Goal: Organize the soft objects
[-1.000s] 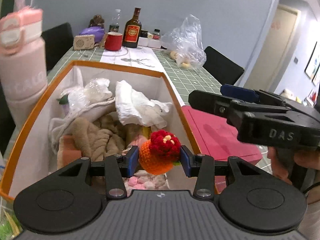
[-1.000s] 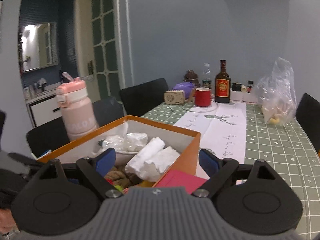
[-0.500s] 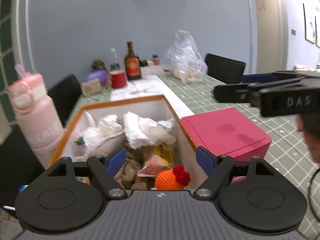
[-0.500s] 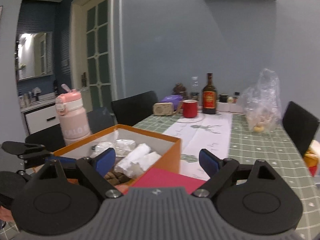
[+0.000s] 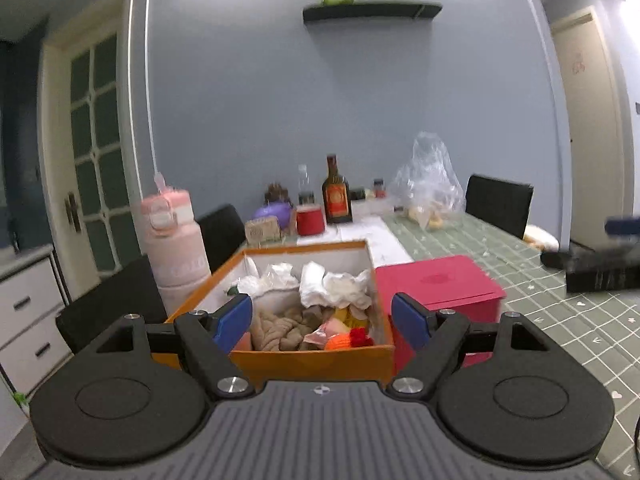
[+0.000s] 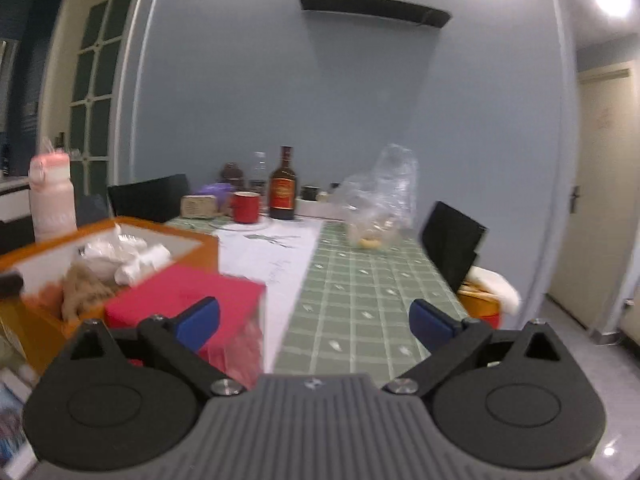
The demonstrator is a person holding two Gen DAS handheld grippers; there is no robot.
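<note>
An orange box (image 5: 312, 356) with white inner walls holds several soft things: beige knitted cloth (image 5: 280, 330), white cloths (image 5: 332, 290) and an orange and red crocheted toy (image 5: 348, 340) at its near right corner. My left gripper (image 5: 322, 320) is open and empty, pulled back in front of the box. My right gripper (image 6: 314, 320) is open and empty, to the right of the box (image 6: 40, 248), over the red lidded box (image 6: 184, 300). It shows blurred at the right edge of the left wrist view (image 5: 600, 268).
The red box (image 5: 440, 288) stands right of the orange box. A pink bottle (image 5: 174, 248) stands to its left. A red mug (image 5: 310, 220), a liquor bottle (image 5: 336, 200) and a plastic bag (image 5: 426, 188) sit at the table's far end. Black chairs flank the green checked table (image 6: 360, 300).
My left gripper opened, let the crocheted toy drop into the box, and drew back and up. My right gripper swung to the right, away from the box.
</note>
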